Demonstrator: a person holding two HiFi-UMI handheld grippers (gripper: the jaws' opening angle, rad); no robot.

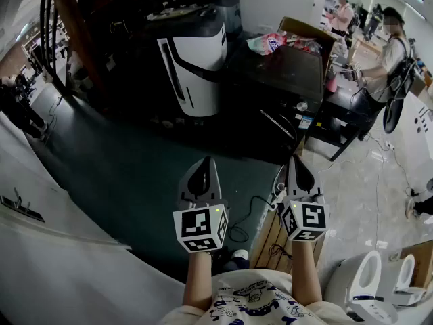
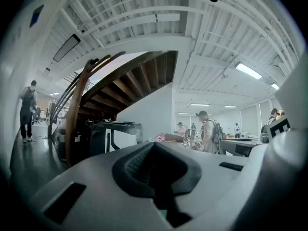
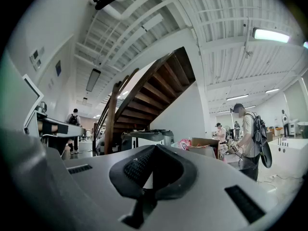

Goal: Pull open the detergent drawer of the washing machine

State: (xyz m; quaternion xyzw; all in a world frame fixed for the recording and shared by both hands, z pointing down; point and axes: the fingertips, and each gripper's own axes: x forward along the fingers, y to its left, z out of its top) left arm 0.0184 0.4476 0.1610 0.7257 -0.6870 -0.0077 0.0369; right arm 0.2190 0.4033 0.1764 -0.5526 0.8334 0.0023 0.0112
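Left gripper, right gripper level, side by side — jaws pressed together, empty.

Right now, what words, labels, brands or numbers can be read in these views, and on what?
Nothing legible.
Pink packet: print blurred.
Sticker on the black table front: too small.
Shirt print on the person holding the grippers: too distorted.

No wording is legible anywhere; the print on the person's shirt is too blurred.
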